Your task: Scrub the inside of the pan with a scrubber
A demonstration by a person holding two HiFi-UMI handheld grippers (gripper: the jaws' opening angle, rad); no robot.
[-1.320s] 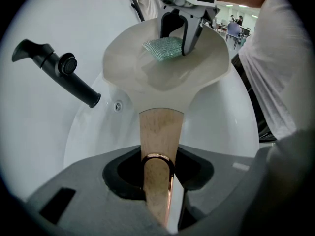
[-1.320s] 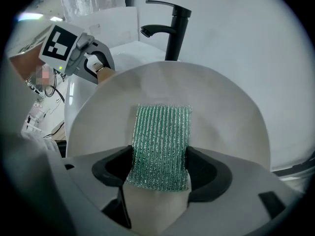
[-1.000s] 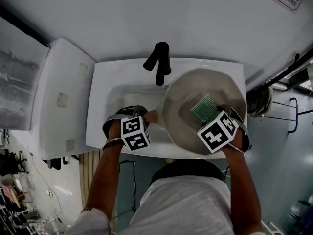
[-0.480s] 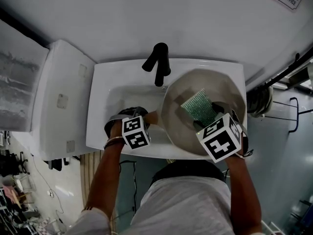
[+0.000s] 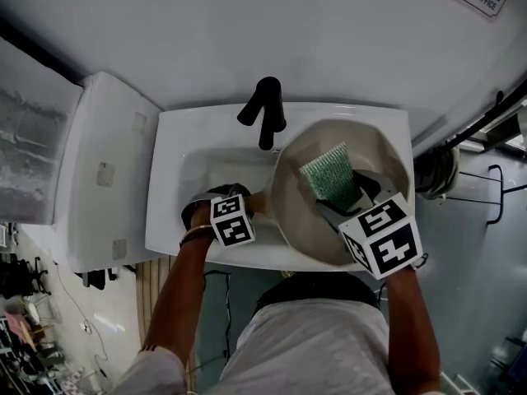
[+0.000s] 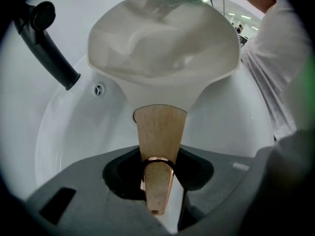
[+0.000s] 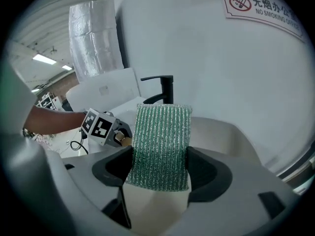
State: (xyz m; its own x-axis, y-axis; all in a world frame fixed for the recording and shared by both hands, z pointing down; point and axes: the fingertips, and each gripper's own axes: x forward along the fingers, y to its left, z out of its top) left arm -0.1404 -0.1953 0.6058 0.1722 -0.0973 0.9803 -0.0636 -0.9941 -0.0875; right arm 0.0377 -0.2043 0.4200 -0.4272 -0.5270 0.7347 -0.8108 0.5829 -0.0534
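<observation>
In the head view, the pan (image 5: pixel 294 197) is being steadied over the right side of the sink (image 5: pixel 206 164) by the left gripper (image 5: pixel 245 202), which is being kept partway closed on its handle (image 5: pixel 257 198), so that the scrubber (image 5: pixel 328 179), being pinched in the right gripper (image 5: pixel 350 202), can reach the inside.

The pan (image 5: pixel 298 214) fills the sink's (image 5: pixel 169 179) right half, its handle (image 5: pixel 257 200) pointing left, the scrubber (image 5: pixel 329 179) over it, the tap (image 5: pixel 263 109) behind.

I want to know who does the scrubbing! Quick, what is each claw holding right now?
Left claw: closed on the wooden pan handle.
Right claw: closed on the green scrubber.
</observation>
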